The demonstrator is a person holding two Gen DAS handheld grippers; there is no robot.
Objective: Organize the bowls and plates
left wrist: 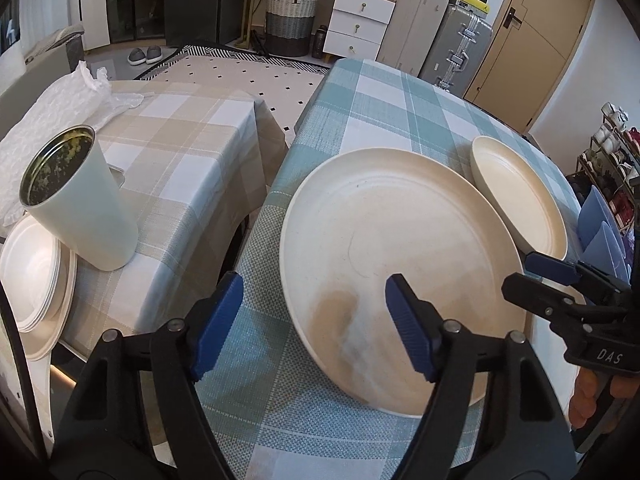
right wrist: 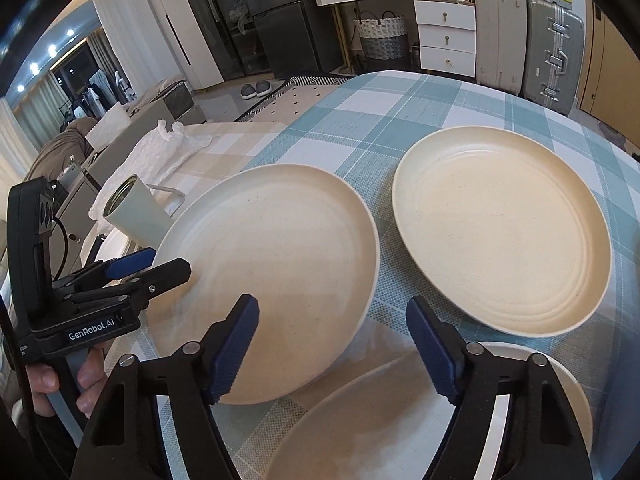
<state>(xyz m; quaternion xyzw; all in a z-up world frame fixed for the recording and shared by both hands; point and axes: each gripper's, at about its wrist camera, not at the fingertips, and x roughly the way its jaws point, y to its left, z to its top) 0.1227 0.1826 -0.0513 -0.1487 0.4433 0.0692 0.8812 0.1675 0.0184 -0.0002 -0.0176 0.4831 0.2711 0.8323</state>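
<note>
Both tools gape: left (left wrist: 314,326) apparently straddling plate (left wrist: 400,260) rim, right (right wrist: 332,346) hovering

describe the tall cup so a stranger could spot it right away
Look at the beige checked table left of the blue one. Near its front stands a tall pale cup, tilted, beside a stack of white plates. Unlike the flat dishes, its dark inside is speckled green.
</note>
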